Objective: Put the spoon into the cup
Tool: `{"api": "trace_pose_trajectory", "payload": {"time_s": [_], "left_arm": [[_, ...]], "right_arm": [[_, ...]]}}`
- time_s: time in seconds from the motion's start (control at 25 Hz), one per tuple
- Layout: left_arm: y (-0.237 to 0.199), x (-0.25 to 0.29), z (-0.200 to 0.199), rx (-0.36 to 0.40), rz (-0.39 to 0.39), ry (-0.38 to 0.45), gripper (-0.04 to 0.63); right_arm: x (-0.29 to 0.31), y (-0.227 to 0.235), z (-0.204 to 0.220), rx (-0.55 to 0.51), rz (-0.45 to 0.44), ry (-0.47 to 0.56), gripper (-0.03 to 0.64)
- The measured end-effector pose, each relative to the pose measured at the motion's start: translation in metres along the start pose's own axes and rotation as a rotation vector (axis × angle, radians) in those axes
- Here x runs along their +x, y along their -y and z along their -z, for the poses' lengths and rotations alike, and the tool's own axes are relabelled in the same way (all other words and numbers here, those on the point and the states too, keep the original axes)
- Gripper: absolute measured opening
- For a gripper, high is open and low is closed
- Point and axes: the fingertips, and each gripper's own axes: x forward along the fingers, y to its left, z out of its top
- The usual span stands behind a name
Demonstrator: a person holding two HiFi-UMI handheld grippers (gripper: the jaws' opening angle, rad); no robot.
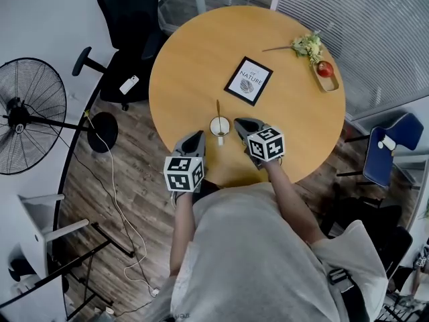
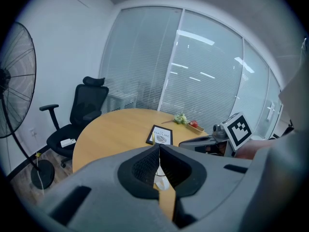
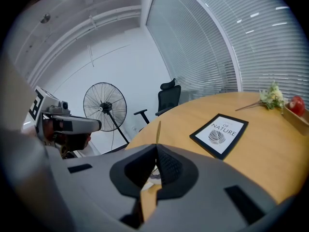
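Note:
A white cup [image 1: 219,126] stands near the front edge of the round wooden table [image 1: 194,59]. A thin golden spoon [image 1: 218,108] stands in it, handle leaning away from me. My left gripper [image 1: 198,135] is just left of the cup and my right gripper [image 1: 238,122] just right of it; both are shut and hold nothing. In the left gripper view the cup [image 2: 162,181] shows below the closed tips [image 2: 159,147], with the spoon handle [image 2: 153,137] above. In the right gripper view the handle [image 3: 158,129] rises over the closed tips [image 3: 156,146].
A framed "Nature" print [image 1: 248,80] lies mid-table. A small tray [image 1: 330,82] with a red apple [image 1: 325,68] and a flower sprig [image 1: 305,45] sit at the far right. A black office chair [image 1: 127,25], a floor fan [image 1: 27,116] and a blue chair [image 1: 390,149] surround the table.

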Motion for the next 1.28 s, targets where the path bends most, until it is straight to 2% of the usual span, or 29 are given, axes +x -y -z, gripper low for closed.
{"api": "trace_pose_trajectory", "payload": {"time_s": [1.28], "left_arm": [[0.0046,0.0058,0.0065,0.001,0.002,-0.016,0.009]], "right_arm": [[-0.0036,0.0003,0.0010,0.002,-0.025,0.017,-0.003]]}}
